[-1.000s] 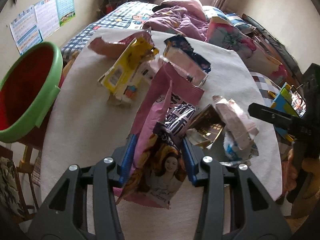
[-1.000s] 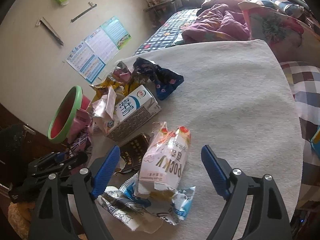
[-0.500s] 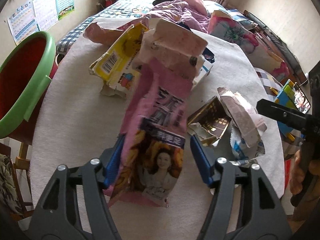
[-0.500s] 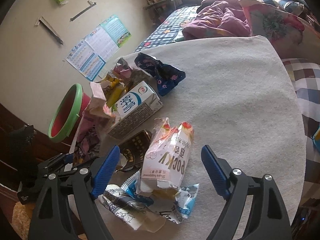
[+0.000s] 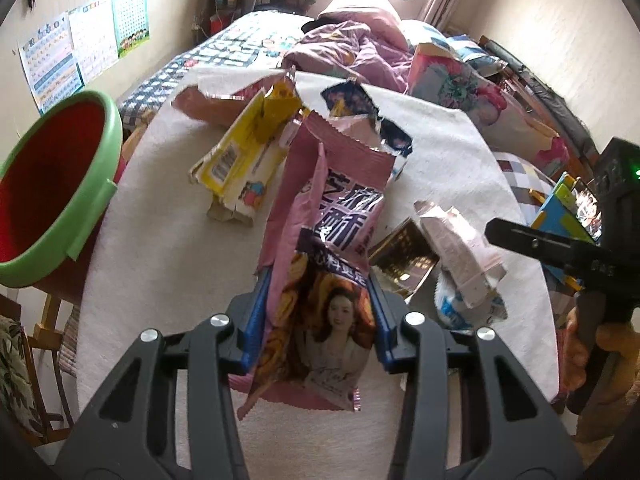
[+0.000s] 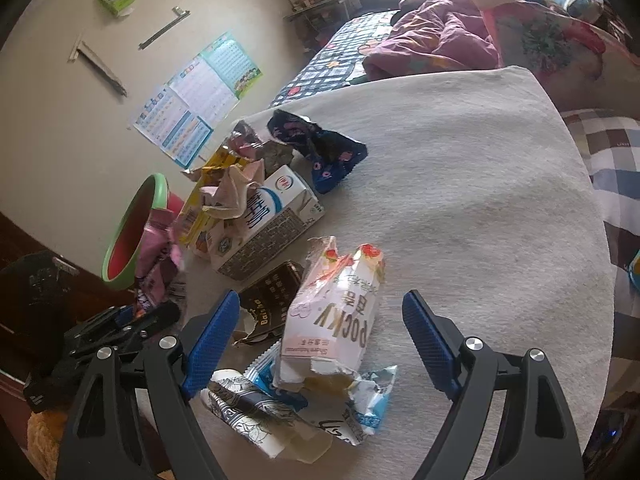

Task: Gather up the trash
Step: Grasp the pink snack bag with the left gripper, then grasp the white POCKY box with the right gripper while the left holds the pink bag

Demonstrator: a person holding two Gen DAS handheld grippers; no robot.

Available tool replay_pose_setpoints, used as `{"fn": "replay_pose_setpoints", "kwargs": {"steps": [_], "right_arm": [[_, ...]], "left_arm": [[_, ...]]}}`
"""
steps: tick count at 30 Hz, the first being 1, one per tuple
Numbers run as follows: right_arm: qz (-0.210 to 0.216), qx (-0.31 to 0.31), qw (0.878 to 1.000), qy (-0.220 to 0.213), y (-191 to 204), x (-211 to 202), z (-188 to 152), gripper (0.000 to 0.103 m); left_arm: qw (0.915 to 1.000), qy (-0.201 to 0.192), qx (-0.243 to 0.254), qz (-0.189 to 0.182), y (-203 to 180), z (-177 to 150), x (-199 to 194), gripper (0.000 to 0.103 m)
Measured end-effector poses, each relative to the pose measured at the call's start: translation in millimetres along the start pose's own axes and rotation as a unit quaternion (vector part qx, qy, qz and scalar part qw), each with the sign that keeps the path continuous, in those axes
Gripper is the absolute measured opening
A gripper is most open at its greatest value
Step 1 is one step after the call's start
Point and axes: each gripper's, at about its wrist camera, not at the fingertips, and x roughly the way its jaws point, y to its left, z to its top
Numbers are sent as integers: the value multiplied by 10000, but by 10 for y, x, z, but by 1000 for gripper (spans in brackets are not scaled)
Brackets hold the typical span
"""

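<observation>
My left gripper (image 5: 320, 306) has a pink snack bag (image 5: 332, 216) standing upright between its blue pads; the jaws are closing and both pads press the bag's lower half. The bag is lifted a little above the white-covered table (image 5: 160, 240). My right gripper (image 6: 320, 320) hangs open over a torn pink Pocky box (image 6: 340, 308) without touching it. Around that box lie a blue-white wrapper (image 6: 360, 408), a brown box (image 6: 272, 300), a milk carton (image 6: 268, 232) and a dark blue wrapper (image 6: 320, 152). A yellow carton (image 5: 240, 152) lies behind the bag.
A green bin with a red inside (image 5: 92, 168) stands off the table's left edge, beside the trash pile. A bed with purple bedding (image 5: 352, 48) lies beyond the table. The right half of the table (image 6: 460, 200) holds no litter. A chair (image 5: 24, 360) stands at lower left.
The left jaws spread apart around the pink bag half a second ago and have come together on it again; the bag now stands straighter. The right gripper has not moved.
</observation>
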Motion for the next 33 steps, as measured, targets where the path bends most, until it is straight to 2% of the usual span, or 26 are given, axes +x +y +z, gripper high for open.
{"fn": "replay_pose_setpoints", "kwargs": {"steps": [16, 22, 24, 26, 28, 33], "right_arm": [[410, 411, 9978, 321, -96, 232, 11, 80], [500, 392, 9972, 398, -80, 272, 19, 70], [507, 397, 9971, 414, -84, 279, 9, 62], [498, 421, 9969, 443, -107, 284, -1, 46], [508, 449, 9968, 431, -132, 260, -10, 44], [524, 411, 9976, 187, -112, 120, 15, 33]], "left_arm": [[9998, -109, -183, -18, 55, 15, -17, 42], [9997, -120, -196, -48, 57, 36, 12, 42], [9998, -104, -186, -53, 47, 43, 28, 42], [9998, -87, -178, -63, 37, 52, 46, 42], [9997, -112, -178, -83, 30, 73, 40, 42], [9996, -204, -187, -79, 30, 108, 9, 42]]}}
